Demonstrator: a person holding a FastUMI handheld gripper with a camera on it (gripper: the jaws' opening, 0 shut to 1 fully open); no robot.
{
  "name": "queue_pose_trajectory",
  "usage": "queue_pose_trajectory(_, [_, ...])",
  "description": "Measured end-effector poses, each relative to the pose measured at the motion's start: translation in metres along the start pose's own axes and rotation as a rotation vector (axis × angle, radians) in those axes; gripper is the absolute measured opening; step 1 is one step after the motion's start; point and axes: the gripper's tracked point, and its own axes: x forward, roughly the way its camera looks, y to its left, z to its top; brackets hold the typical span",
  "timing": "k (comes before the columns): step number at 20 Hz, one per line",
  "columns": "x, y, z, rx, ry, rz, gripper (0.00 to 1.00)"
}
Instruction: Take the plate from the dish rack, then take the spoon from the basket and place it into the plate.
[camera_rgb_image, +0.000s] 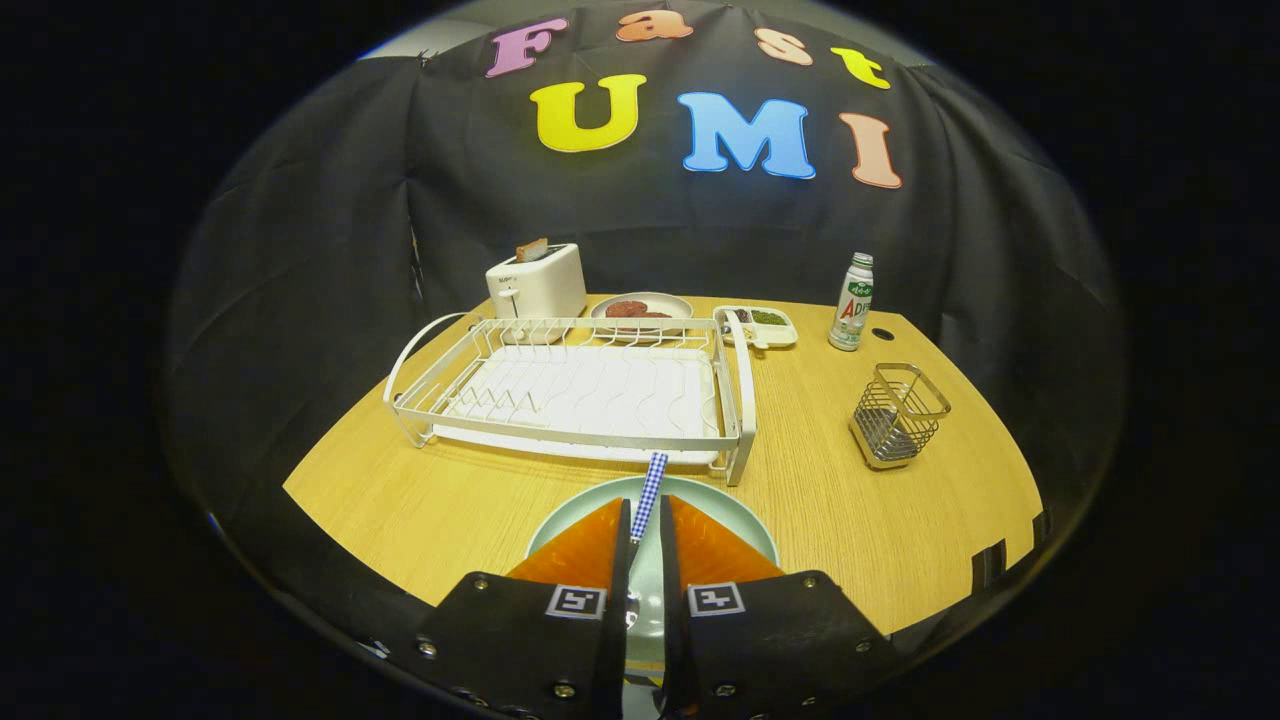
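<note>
**Checked handle pinched above the pale plate**

White wire fills the left half of the table: the long white-coated wire dish rack (575, 390) sits on its white drip tray with every slot bare, which fits a plate already taken out. Behind it, toward the upper left of the table, a white toaster (537, 282) holds a slice of toast in its slot, and beside that a round grey plate (641, 308) carries brown food.

At lower centre the gripper (641, 530) has its two fingers drawn close together on the blue-and-white checked handle of the spoon (650, 482), which sticks up just ahead of the fingertips; the bowl end is hidden. Directly beneath lies the round pale green plate (668, 500), flat on the light wooden table (440, 500) and just in front of the rack, so the spoon seems poised for lowering into it.

Right of centre, a white divided tray (762, 325) holds green and dark bits. A green-and-white bottle (852, 302) stands upright further right. The square metal wire basket (898, 415) tilts slightly and looks empty.
</note>
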Motion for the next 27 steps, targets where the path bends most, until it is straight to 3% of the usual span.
queue_pose_trajectory(6, [0.001,0.001,0.005,0.001,-0.005,0.000,0.16])
queue_pose_trajectory(10, [-0.006,-0.002,0.034,0.001,-0.065,-0.012,0.16])
queue_pose_trajectory(21, [-0.073,-0.025,0.212,0.024,-0.435,-0.079,0.15])
queue_pose_trajectory(27, [-0.096,-0.044,0.256,0.006,-0.542,-0.122,0.16])
